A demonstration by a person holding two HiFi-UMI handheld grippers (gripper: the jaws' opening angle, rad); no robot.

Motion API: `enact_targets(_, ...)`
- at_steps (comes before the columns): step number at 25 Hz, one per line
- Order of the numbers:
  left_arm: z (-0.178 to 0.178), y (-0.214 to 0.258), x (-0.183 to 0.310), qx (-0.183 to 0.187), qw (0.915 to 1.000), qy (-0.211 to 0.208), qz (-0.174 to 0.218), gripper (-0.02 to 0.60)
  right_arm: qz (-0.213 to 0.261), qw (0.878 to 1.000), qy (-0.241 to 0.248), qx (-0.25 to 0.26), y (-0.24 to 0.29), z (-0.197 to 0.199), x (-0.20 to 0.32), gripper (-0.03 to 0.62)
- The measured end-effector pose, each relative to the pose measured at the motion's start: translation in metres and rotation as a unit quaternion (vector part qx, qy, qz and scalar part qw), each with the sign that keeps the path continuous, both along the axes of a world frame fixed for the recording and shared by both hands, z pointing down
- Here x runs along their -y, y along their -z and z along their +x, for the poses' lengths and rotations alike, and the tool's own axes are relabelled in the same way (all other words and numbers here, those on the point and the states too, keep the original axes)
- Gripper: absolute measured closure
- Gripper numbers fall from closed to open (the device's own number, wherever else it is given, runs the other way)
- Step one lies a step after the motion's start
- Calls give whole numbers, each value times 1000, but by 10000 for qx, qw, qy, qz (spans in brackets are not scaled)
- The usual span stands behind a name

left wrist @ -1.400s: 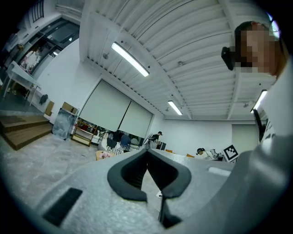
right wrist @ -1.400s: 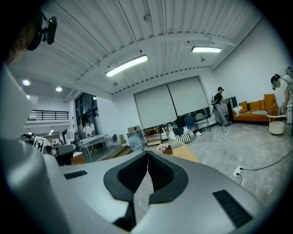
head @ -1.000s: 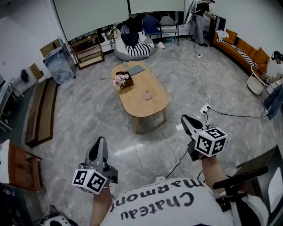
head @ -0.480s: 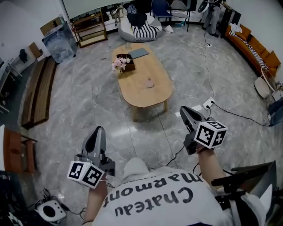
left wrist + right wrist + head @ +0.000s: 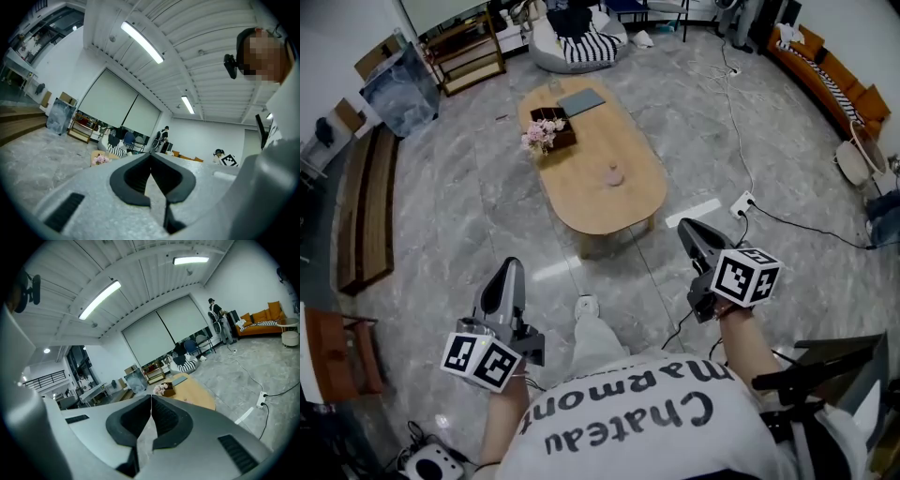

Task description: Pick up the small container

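The small container [image 5: 613, 175] sits on the wooden table [image 5: 630, 202], roughly mid-top and a little toward the person's end, with bare wood all round it. It is a pale, round, low thing, too small here to show a lid or handle. I judge it light and stiff enough for a plain two-sided pinch across its body; if it is glazed or smooth plastic it may slip, so the pads should close low on the sides and squarely, not on the rim. Being light, it could skid across the wood if one pad touches first.

Farther up the table stand a box of pink flowers [image 5: 542, 134] and, beyond that, a flat grey pad [image 5: 581, 101] — both well apart from the container.

Both tools are well short of the table, over the marble floor [image 5: 469, 216]. The left gripper [image 5: 511, 265] has its jaws pressed together on nothing, and the right gripper [image 5: 686, 228] is likewise closed and empty.

Against the earlier views the table lies nearer and lower in the head view — the person has walked toward it, a shoe [image 5: 586, 305] now showing between the grippers — while the jaws have stayed together.
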State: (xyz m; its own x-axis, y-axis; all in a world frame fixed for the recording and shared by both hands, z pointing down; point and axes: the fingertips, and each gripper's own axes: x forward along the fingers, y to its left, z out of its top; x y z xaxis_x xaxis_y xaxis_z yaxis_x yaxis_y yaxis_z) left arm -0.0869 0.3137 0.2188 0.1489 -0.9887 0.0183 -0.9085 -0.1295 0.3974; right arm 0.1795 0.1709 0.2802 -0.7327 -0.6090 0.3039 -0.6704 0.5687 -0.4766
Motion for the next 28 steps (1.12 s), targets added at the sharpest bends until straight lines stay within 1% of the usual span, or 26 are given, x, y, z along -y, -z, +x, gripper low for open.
enact_targets(6, -42, 23, 77, 87, 9990, -425, 105, 566, 65, 9998, -200, 0, 19, -48, 57, 581)
enact_targets(12, -90, 46, 141, 151, 9972, -676, 282, 566, 329, 9987, -388, 65, 48, -95, 112, 580)
enact_targets(17, -123, 53, 180, 226, 9958, -775, 440, 566, 460, 9974, -543, 112, 55, -122, 148, 582)
enact_targets(22, -147, 44, 204, 207, 9957, -833, 361, 567, 612, 9949, -775, 224, 58, -142, 173, 582)
enact_targets(25, -155, 39, 216, 190, 9955, -865, 337, 566, 501, 9951, -811, 254, 50, -147, 183, 581)
enact_targets(28, -159, 33, 227, 194, 9952, -908, 296, 566, 204, 9946, -962, 318, 34, -145, 193, 580)
